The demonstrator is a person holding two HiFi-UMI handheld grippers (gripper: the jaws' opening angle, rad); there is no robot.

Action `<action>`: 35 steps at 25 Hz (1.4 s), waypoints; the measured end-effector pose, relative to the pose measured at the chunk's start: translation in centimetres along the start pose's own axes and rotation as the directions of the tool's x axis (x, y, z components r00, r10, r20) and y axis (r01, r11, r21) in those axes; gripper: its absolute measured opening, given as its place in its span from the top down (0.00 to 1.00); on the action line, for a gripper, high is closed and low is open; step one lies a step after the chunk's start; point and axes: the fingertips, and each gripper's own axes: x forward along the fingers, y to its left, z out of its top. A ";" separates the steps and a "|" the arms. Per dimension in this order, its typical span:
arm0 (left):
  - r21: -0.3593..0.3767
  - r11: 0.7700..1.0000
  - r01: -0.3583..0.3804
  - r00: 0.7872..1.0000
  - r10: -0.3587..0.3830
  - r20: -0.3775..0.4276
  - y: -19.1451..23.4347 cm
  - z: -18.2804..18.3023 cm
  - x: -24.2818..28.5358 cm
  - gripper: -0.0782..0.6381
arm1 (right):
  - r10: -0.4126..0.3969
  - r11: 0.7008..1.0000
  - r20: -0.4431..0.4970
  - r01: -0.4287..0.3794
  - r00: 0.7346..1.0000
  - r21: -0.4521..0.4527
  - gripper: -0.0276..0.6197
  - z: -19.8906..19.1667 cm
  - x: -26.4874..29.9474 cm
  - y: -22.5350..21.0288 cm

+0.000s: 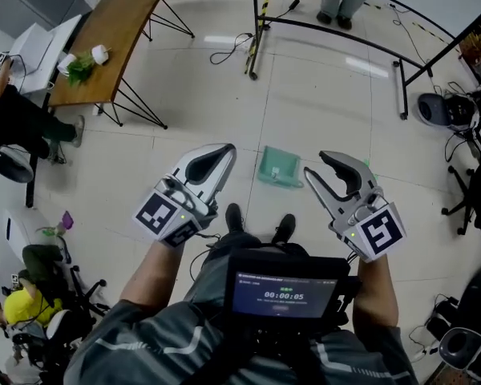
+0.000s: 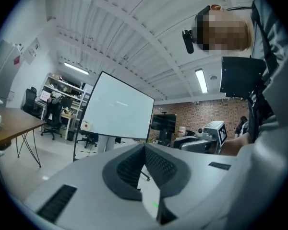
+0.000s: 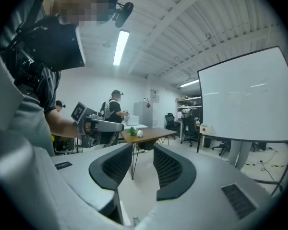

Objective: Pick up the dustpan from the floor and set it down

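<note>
A lab-office, with whiteboard (image 2: 117,110), wooden table (image 1: 124,30) and office chairs (image 2: 53,115).

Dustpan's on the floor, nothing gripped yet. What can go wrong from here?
1. The green dustpan lies flat on smooth tile; the open right claw may shove it rather than catch a wall.
2. The left claw is shut and looks close in the head view; it could knock the dustpan aside.

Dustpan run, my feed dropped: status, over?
Left gripper shut, empty; right gripper open, empty. Dustpan on the floor, untouched. Nothing lying on it or against it.
</note>
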 end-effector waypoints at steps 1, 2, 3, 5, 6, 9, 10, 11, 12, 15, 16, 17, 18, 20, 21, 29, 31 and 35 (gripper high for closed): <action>-0.009 1.000 0.006 1.000 -0.006 -0.018 0.8 -1.3 0.7 0.85 | 0.011 1.000 -0.017 -0.011 1.000 -0.001 0.71 -1.4 0.9 -0.3; -0.021 1.000 0.011 0.999 -0.011 -0.037 1.7 -2.9 1.4 0.85 | 0.024 1.000 -0.038 -0.023 0.999 0.001 0.71 -3.2 1.8 -0.5; -0.035 0.999 0.015 0.998 -0.017 -0.057 2.5 -4.7 2.2 0.85 | 0.037 0.999 -0.066 -0.037 0.997 0.005 0.69 -5.3 2.7 -0.8; -0.061 0.998 0.028 0.994 -0.034 -0.102 4.1 -8.7 3.4 0.85 | 0.066 0.998 -0.135 -0.064 0.989 0.020 0.64 -10.2 4.7 -1.3; -0.073 0.997 0.036 0.991 -0.045 -0.128 5.0 -10.8 3.9 0.85 | 0.081 0.997 -0.173 -0.077 0.982 0.030 0.62 -12.9 5.8 -1.4; -0.113 0.992 0.050 0.975 -0.073 -0.210 7.9 -17.5 5.2 0.85 | 0.105 0.994 -0.258 -0.094 0.960 0.055 0.59 -20.5 9.1 -2.4; -0.124 0.991 0.052 0.970 -0.080 -0.230 9.1 -19.9 5.9 0.85 | 0.109 0.994 -0.277 -0.098 0.955 0.056 0.57 -23.1 10.3 -3.1; -0.131 0.990 0.053 0.966 -0.084 -0.246 10.3 -22.4 6.5 0.85 | 0.115 0.993 -0.295 -0.104 0.948 0.053 0.57 -25.7 11.5 -3.9; -0.138 0.989 0.052 0.962 -0.087 -0.260 11.5 -25.0 6.9 0.85 | 0.125 0.992 -0.314 -0.116 0.941 0.049 0.57 -28.3 12.8 -4.5; -0.190 0.981 0.033 0.942 -0.094 -0.322 13.4 -33.2 7.0 0.85 | 0.164 0.986 -0.377 -0.151 0.911 0.064 0.57 -36.1 15.1 -4.7; -0.205 0.978 0.032 0.935 -0.102 -0.341 13.5 -35.6 7.2 0.85 | 0.172 0.985 -0.395 -0.157 0.903 0.070 0.57 -38.3 15.4 -4.7; -0.216 0.976 0.033 0.928 -0.110 -0.356 13.5 -37.7 7.5 0.85 | 0.178 0.984 -0.409 -0.162 0.895 0.072 0.56 -40.3 15.6 -4.9; -0.227 0.973 0.033 0.923 -0.116 -0.367 13.5 -39.5 7.9 0.85 | 0.184 0.983 -0.420 -0.170 0.889 0.070 0.53 -42.2 15.8 -5.2; -0.244 0.969 0.030 0.915 -0.125 -0.384 13.4 -43.0 8.6 0.85 | 0.211 0.977 -0.439 -0.199 0.874 0.073 0.51 -45.5 16.0 -5.5; -0.248 0.968 0.029 0.911 -0.127 -0.391 13.4 -44.6 8.8 0.85 | 0.226 0.974 -0.447 -0.214 0.866 0.079 0.51 -47.0 16.1 -5.5; -0.258 0.966 -0.003 0.893 -0.113 -0.435 14.3 -50.3 9.6 0.85 | 0.245 0.969 -0.454 -0.229 0.857 0.090 0.54 -53.1 17.1 -5.2; -0.254 0.967 -0.009 0.893 -0.107 -0.437 14.5 -50.5 9.6 0.85 | 0.232 0.972 -0.451 -0.224 0.862 0.071 0.68 -53.4 17.3 -5.3; -0.247 0.969 0.003 0.895 -0.113 -0.432 13.9 -49.8 9.9 0.85 | 0.232 0.971 -0.453 -0.230 0.861 0.060 0.70 -53.4 17.3 -5.3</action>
